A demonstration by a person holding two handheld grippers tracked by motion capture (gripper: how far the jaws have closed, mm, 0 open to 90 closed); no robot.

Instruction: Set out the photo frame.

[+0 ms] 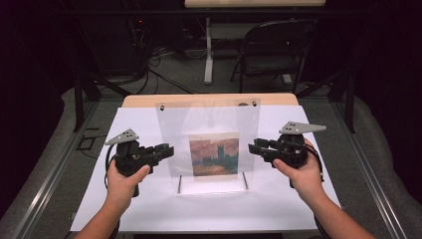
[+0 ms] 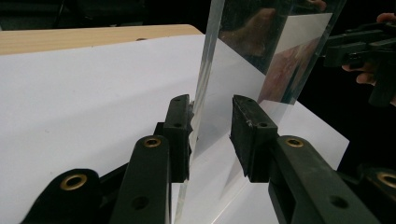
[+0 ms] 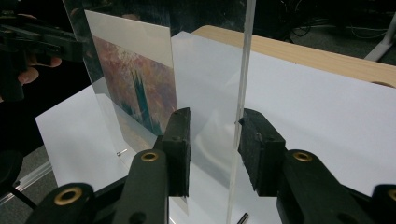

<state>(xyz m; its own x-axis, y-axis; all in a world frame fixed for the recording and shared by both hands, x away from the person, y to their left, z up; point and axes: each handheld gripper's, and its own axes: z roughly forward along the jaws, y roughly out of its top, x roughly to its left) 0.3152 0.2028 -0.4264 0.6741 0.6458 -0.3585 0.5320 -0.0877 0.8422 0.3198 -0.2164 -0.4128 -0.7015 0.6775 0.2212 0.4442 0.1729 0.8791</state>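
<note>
High view: left tool [image 1: 168, 150] and right tool [image 1: 252, 146] straddle acrylic frame [image 1: 209, 119] edges, jaws apart; next, clamp both.

Left gripper [image 2: 212, 135] fingers [image 2: 180, 135] straddle clear acrylic panel [image 2: 219, 79] edge; left finger touching, right apart.

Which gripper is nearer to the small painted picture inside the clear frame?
Right. The right gripper sits just off the picture's right edge, at the clear frame's right side. The left gripper is at the frame's left edge, slightly farther from the picture.
</note>
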